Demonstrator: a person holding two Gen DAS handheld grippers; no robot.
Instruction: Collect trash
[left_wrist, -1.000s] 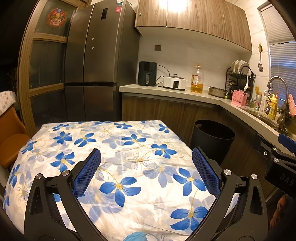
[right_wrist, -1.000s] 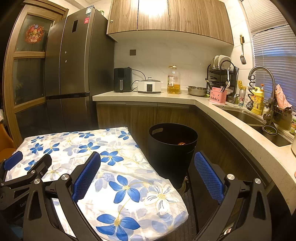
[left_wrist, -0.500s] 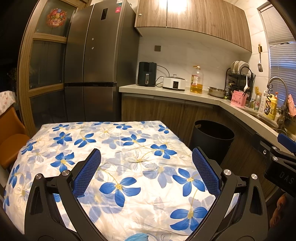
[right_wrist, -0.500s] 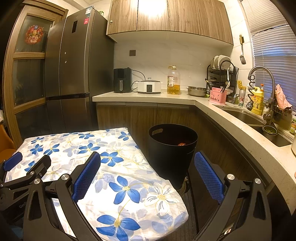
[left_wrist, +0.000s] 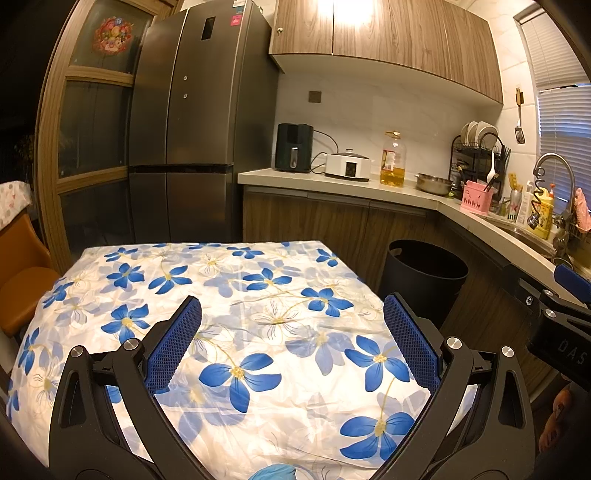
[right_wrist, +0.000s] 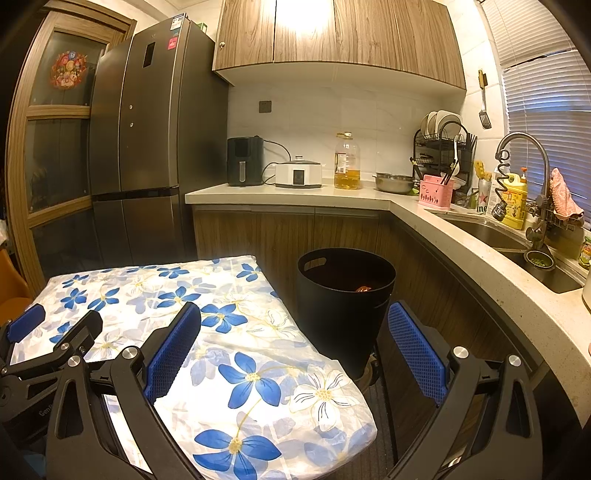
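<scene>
The left gripper (left_wrist: 291, 332) hangs over the near part of the table (left_wrist: 258, 295) with its blue pads spread wide and nothing between them. The right gripper (right_wrist: 295, 339) is just as wide apart and empty, held over the table's right edge, with the black bin (right_wrist: 345, 306) straight ahead of it on the floor.

The flowered cloth on the table shows no wrapper, scrap or other litter anywhere in either view. Inside the bin, low against its far right wall, a small orange piece (right_wrist: 362, 288) shows; it is most likely trash already dropped in, though it is too small to name. The bin stands just off the table's far right corner, in front of the wooden cupboards (right_wrist: 288, 236).

Judging by this, the collecting looks finished or very nearly so: the table is bare, both grippers are free, and the only trash visible sits in the bin. Whether litter remains somewhere out of view cannot be told.
</scene>
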